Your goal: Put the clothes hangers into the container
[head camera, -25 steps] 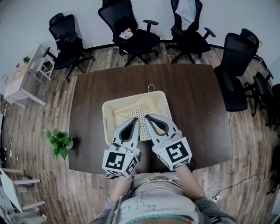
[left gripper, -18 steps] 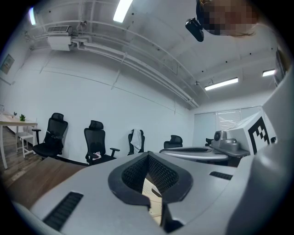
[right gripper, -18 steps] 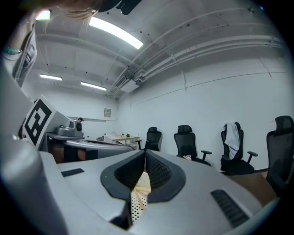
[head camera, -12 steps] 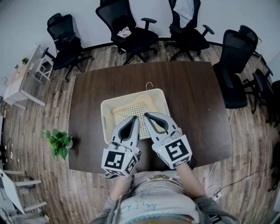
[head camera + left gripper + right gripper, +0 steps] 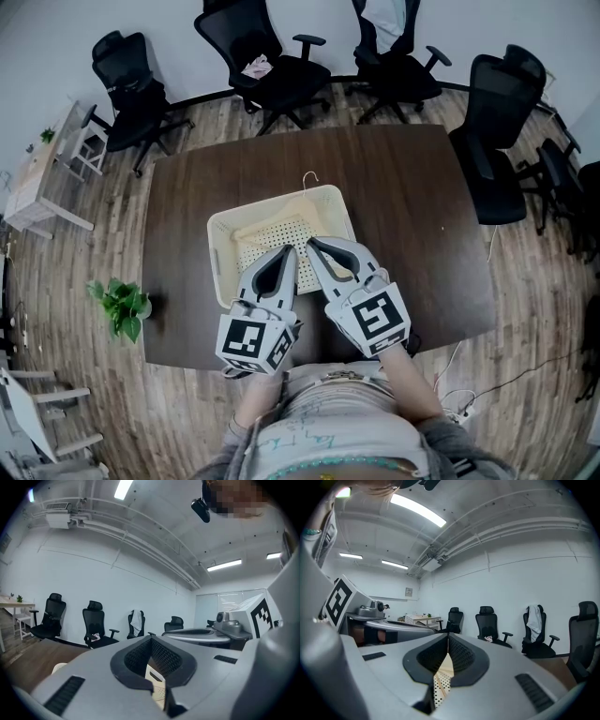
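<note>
A cream perforated container [image 5: 223,251] stands on the dark wooden table [image 5: 412,216]. Pale wooden hangers [image 5: 272,223] lie inside it, and a metal hook [image 5: 310,178] pokes over its far rim. Side by side above the container's near half are my left gripper [image 5: 292,251] and right gripper [image 5: 311,244]. Each has its jaws shut with nothing between them. In the left gripper view the left gripper [image 5: 151,639] has its tips meeting, and the container [image 5: 158,691] shows below. The right gripper view shows the right gripper [image 5: 448,637] shut, with the container's dotted floor [image 5: 439,686] under it.
Several black office chairs [image 5: 272,66] ring the table's far and right sides. A potted plant [image 5: 120,305] sits on the floor at the left. A light desk [image 5: 37,178] stands further left.
</note>
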A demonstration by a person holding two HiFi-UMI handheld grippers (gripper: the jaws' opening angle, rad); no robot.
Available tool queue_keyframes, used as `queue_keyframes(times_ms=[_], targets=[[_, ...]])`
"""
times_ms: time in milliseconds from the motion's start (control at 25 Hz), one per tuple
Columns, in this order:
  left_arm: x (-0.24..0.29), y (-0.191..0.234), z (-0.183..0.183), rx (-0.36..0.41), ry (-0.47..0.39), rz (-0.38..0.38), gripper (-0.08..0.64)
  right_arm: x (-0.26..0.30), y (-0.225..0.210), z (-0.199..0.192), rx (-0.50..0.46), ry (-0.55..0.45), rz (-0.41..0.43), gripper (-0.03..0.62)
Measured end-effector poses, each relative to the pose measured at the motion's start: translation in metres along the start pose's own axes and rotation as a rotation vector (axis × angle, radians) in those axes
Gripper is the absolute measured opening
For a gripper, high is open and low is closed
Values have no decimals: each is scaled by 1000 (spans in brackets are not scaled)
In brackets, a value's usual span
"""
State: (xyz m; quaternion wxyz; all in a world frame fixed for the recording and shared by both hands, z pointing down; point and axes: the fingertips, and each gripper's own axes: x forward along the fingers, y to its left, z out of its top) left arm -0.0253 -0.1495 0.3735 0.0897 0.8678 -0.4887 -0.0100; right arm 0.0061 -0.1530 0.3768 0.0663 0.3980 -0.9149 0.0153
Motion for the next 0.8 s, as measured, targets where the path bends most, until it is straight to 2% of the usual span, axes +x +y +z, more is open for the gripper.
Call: queue_keyframes(times_ms=[800], targets=[[2, -5, -12, 0, 29, 23, 11, -1, 2, -9, -19, 21, 44, 21]])
